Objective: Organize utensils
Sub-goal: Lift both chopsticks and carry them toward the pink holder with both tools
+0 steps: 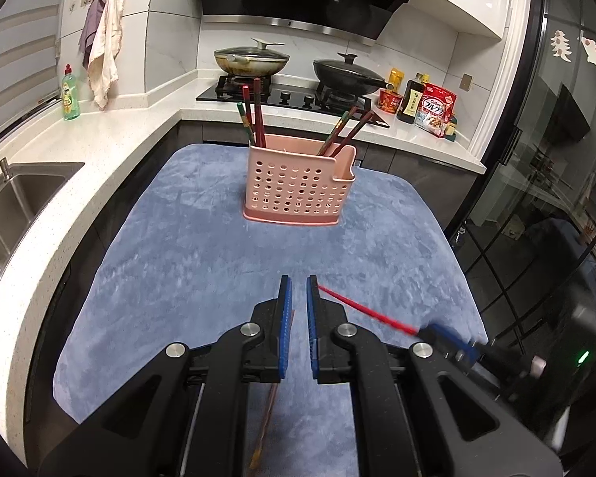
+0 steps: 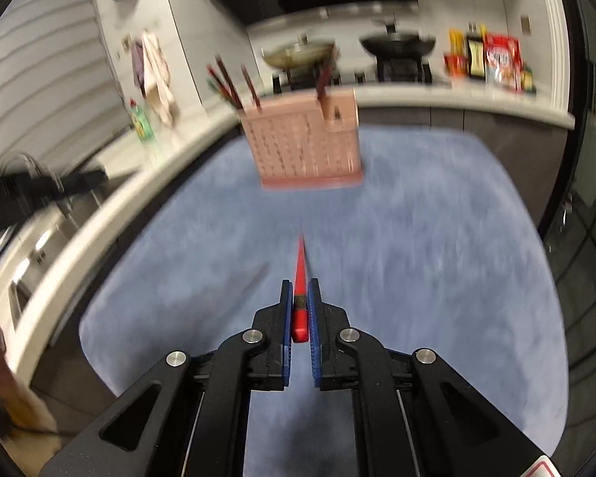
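A pink perforated utensil holder (image 1: pixel 298 183) (image 2: pixel 306 143) stands upright at the far end of a blue cloth (image 1: pixel 178 258) (image 2: pixel 417 258). Dark red and brown chopsticks (image 1: pixel 254 115) lean in both of its ends. My right gripper (image 2: pixel 300 284) is shut on the thick end of a red chopstick (image 2: pixel 301 266), whose thin tip points toward the holder above the cloth. In the left wrist view that red chopstick (image 1: pixel 361 310) runs from the right gripper (image 1: pixel 437 336) to beside my left gripper (image 1: pixel 300 290). The left pads stand close together with nothing between them. A brown chopstick (image 1: pixel 270 405) shows underneath the left gripper.
A white counter with a steel sink (image 1: pixel 28 190) runs along the left. A stove with two lidded pans (image 1: pixel 254 59) is behind the holder, and food packets (image 1: pixel 433 109) stand at the back right. A glass door (image 1: pixel 556 159) closes the right side. The right wrist view is blurred.
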`<action>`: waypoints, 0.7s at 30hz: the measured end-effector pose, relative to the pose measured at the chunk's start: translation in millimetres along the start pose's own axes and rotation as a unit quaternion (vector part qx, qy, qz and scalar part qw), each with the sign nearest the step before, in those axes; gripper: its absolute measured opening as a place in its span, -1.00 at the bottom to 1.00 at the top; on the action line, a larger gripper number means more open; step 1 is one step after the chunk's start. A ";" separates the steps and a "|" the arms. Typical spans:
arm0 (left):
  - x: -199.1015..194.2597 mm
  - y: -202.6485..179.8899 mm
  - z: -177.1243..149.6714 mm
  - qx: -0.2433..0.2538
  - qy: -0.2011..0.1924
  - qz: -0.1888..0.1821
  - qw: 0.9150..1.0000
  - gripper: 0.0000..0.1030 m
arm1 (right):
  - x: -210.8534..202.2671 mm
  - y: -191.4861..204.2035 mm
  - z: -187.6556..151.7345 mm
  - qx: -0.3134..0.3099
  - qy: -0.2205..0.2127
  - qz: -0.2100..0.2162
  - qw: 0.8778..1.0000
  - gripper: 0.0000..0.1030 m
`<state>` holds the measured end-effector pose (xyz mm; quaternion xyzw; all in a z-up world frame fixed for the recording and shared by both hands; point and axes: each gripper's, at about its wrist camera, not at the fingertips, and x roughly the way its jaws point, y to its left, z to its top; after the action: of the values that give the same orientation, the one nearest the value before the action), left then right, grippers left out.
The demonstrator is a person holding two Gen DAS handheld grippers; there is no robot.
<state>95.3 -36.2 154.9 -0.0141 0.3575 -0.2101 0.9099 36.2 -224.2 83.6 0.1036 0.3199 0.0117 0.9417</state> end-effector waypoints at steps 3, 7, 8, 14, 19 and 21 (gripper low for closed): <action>-0.6 2.3 0.3 -0.002 -0.002 -0.002 1.000 -0.86 | -0.8 -2.5 14.0 0.008 -0.017 -0.001 1.000 -0.84; 8.1 14.2 -13.0 -0.001 0.020 0.004 1.000 -0.86 | -5.7 -6.4 19.0 0.016 -0.025 -0.002 1.000 -0.84; 10.5 17.5 -17.9 -0.001 0.026 0.007 1.000 -0.86 | -8.5 -6.2 19.2 0.017 -0.029 -0.003 0.999 -0.84; 36.4 34.5 -78.9 -0.008 0.107 0.001 0.994 -0.50 | -33.1 -6.3 32.7 0.026 -0.057 -0.008 0.998 -0.84; 48.8 38.0 -126.3 -0.011 0.159 -0.001 0.987 -0.46 | -48.5 -6.4 38.4 0.029 -0.069 -0.013 0.997 -0.84; 52.8 40.5 -141.7 -0.020 0.179 -0.006 0.984 -0.45 | -50.9 -4.9 37.3 0.030 -0.071 -0.013 0.997 -0.84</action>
<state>52.0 -2.4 8.3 0.0031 0.5190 -0.2072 0.8293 18.1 -240.5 142.0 0.1280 0.2541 -0.0174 0.9585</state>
